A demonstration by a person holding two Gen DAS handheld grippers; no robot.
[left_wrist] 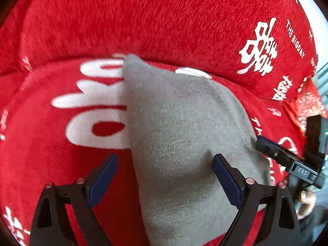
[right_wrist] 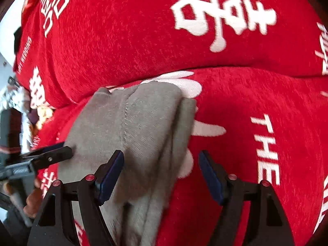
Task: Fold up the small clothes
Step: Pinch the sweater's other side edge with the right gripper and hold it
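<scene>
A small grey garment point(left_wrist: 184, 135) lies folded on a red bedcover with white lettering point(left_wrist: 41, 143). My left gripper point(left_wrist: 165, 164) is open, its jaws wide apart just above the near part of the garment, the right finger resting on the cloth. The right gripper's tips point(left_wrist: 266, 146) touch the garment's right edge in this view. In the right wrist view the garment point(right_wrist: 139, 127) shows layered folds and a centre seam. My right gripper point(right_wrist: 161, 162) is open over its right folded edge. The left gripper's tip point(right_wrist: 59, 153) touches the garment's left edge.
A red pillow with white characters point(left_wrist: 164, 20) lies behind the garment; it also shows in the right wrist view point(right_wrist: 143, 30). The red bedcover point(right_wrist: 256, 123) spreads to the right. A cluttered area point(right_wrist: 16, 112) lies beyond the bed's left edge.
</scene>
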